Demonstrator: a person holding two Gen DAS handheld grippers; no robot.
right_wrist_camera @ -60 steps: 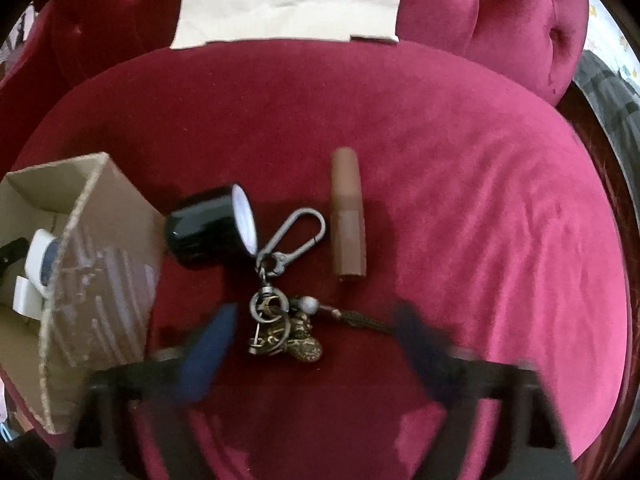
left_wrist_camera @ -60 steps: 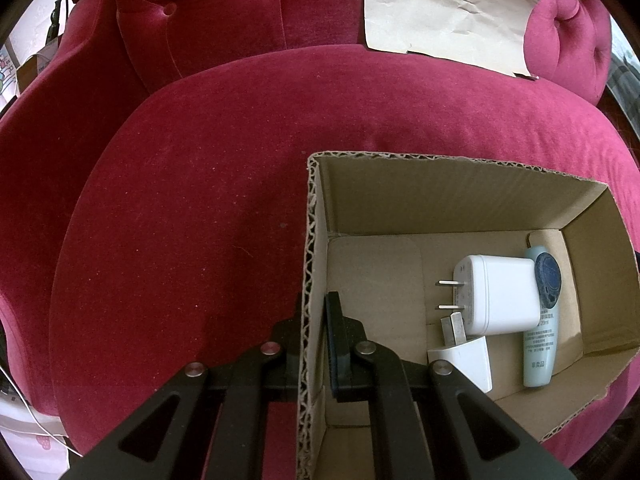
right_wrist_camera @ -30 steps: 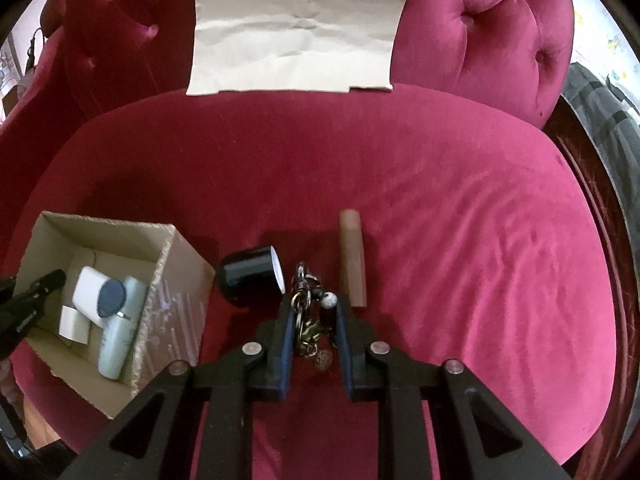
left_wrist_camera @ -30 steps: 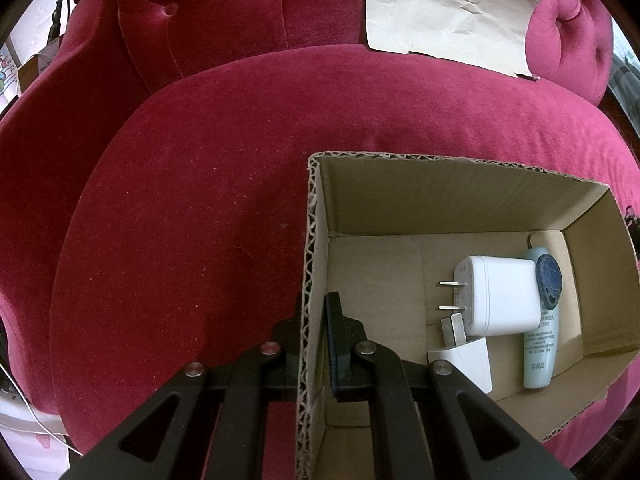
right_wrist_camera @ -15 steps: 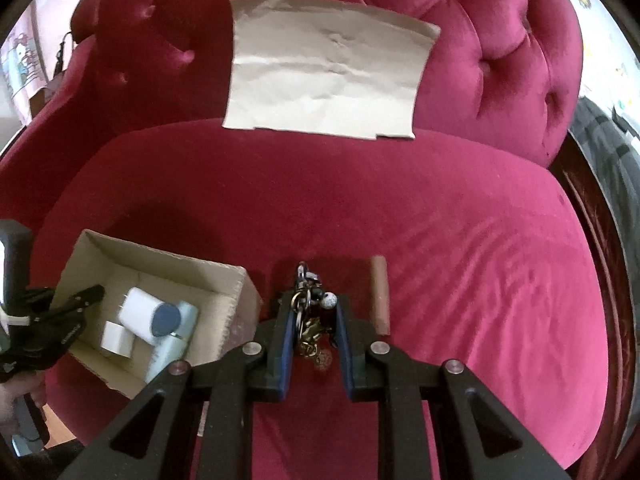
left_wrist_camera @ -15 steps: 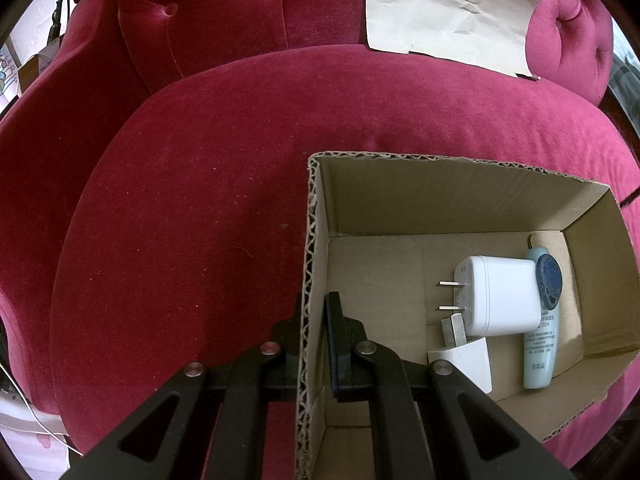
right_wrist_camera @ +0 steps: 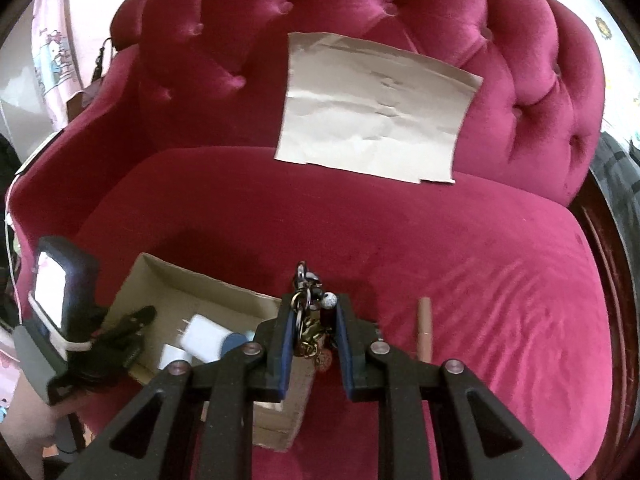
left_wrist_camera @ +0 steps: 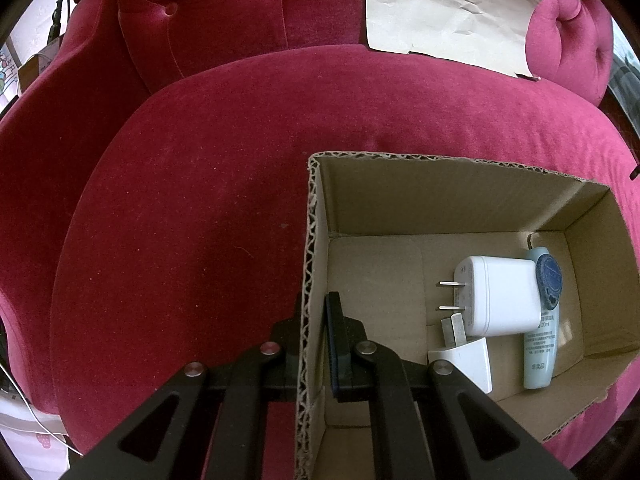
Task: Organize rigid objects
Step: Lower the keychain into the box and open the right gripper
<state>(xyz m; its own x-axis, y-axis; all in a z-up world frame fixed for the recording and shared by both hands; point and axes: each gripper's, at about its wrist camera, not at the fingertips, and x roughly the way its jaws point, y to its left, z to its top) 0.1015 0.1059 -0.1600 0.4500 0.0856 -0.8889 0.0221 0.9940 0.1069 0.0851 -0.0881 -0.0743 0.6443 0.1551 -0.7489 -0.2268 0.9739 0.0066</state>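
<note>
An open cardboard box [left_wrist_camera: 440, 196] sits on the red velvet sofa seat. Inside lie a large white charger [left_wrist_camera: 500, 294], a small white plug [left_wrist_camera: 464, 360] and a pale blue tube [left_wrist_camera: 540, 352]. My left gripper [left_wrist_camera: 316, 320] is shut on the box's left wall [left_wrist_camera: 306, 280], one finger outside, one inside. My right gripper [right_wrist_camera: 312, 320] is shut on a bunch of keys with a carabiner [right_wrist_camera: 308, 312], held above the box's right end [right_wrist_camera: 208, 288]. A brown cylinder [right_wrist_camera: 425, 328] lies on the seat to the right. The left gripper [right_wrist_camera: 120, 328] shows at the box's far end.
A crumpled beige paper sheet [right_wrist_camera: 372, 112] leans on the tufted sofa back [right_wrist_camera: 240, 40]. The sheet [left_wrist_camera: 452, 12] also shows at the top of the left wrist view. A dark wooden sofa frame [right_wrist_camera: 612, 280] runs along the right. Bare red cushion [left_wrist_camera: 192, 220] spreads left of the box.
My right gripper closed on the keys, lifted them off the seat and carried them leftwards over the box. The black cylinder has dropped out of view. The left gripper and box stayed still.
</note>
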